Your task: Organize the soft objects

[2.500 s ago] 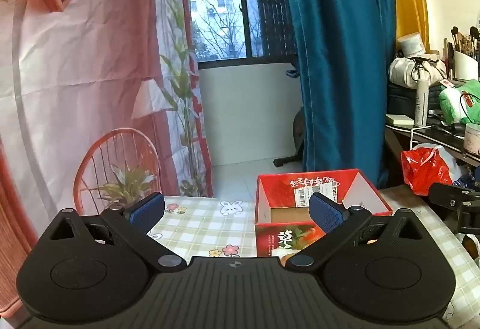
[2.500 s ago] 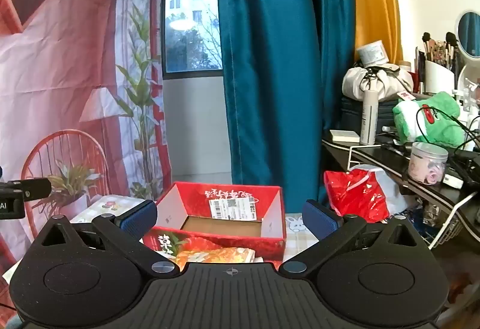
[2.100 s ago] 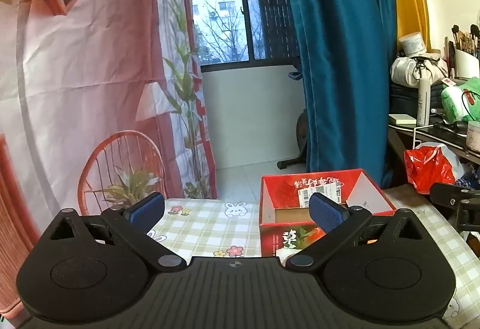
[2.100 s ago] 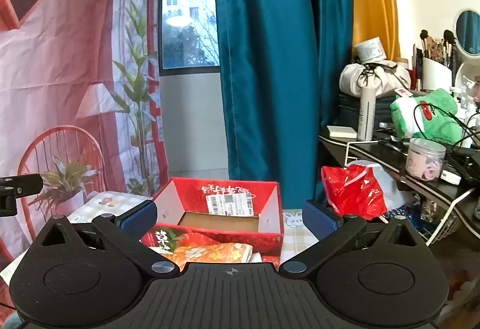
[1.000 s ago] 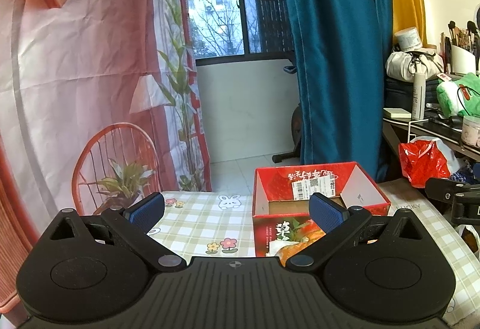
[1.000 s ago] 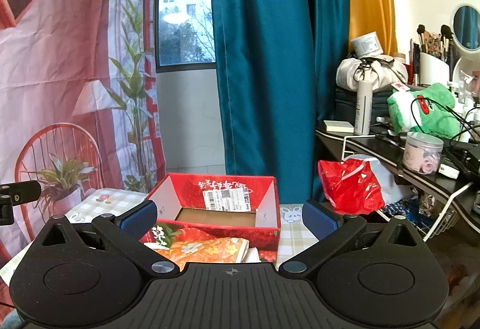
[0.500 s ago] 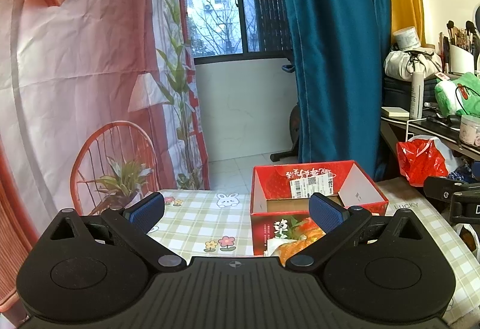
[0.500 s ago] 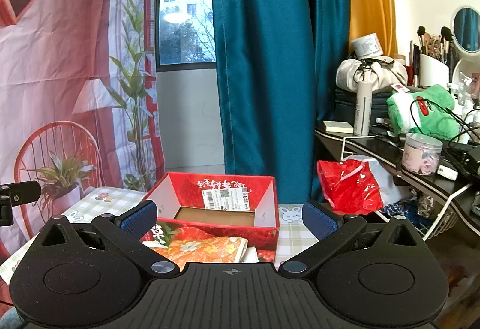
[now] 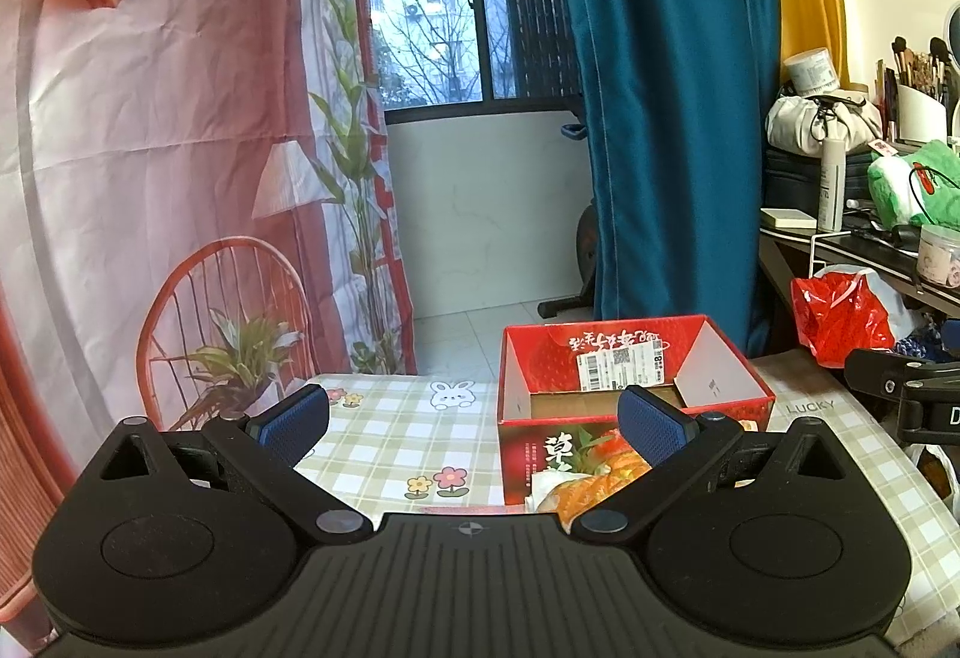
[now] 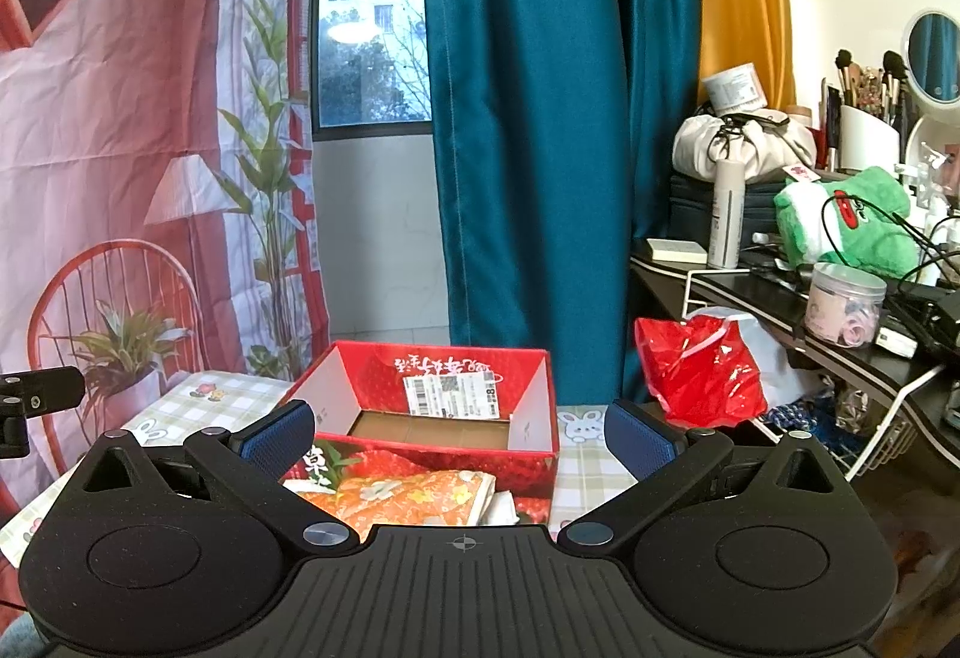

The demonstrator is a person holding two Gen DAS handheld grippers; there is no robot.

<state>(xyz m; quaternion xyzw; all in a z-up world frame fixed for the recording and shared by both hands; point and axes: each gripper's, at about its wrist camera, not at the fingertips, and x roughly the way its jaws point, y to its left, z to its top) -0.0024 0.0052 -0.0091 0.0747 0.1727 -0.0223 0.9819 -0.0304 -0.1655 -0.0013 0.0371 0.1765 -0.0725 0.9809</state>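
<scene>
Checked tablecloth [image 9: 384, 436]; teal curtain [image 10: 528, 117] behind.

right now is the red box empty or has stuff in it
Empty, as far as shows: the red cardboard box is open-topped with bare brown floor visible. The folded orange floral cloth lies outside, in front of it.

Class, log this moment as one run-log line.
left gripper: open, empty | right gripper: open, empty | red box: empty | orange cloth: on table before box
</scene>
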